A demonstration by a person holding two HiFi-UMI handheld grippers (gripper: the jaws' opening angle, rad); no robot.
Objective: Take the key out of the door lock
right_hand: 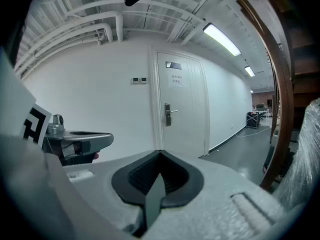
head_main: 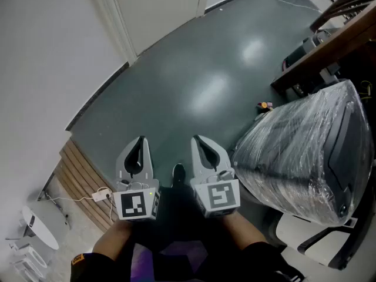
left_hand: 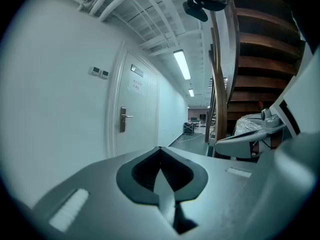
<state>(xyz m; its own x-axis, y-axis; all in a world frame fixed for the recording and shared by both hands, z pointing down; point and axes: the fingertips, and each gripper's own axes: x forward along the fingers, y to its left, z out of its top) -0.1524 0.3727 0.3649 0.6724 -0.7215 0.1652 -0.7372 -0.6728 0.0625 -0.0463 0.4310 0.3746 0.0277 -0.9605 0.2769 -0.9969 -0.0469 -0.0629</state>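
A white door (right_hand: 181,104) stands shut in the white wall ahead, several steps away, with a metal lever handle and lock plate (right_hand: 168,114). The left gripper view has the same door (left_hand: 137,114) and handle (left_hand: 123,119) left of centre. No key can be made out at this distance. In the head view both grippers are held side by side, low and close to the body, over the dark floor. My left gripper (head_main: 140,138) (left_hand: 160,149) is shut and empty, and so is my right gripper (head_main: 197,138) (right_hand: 160,153).
A large plastic-wrapped object (head_main: 305,157) stands close on the right, with a dark wooden stair (head_main: 329,46) behind it. A slatted wooden panel (head_main: 82,181) and a white cable lie at the left wall. Dark green floor (head_main: 200,87) stretches to the door (head_main: 158,10).
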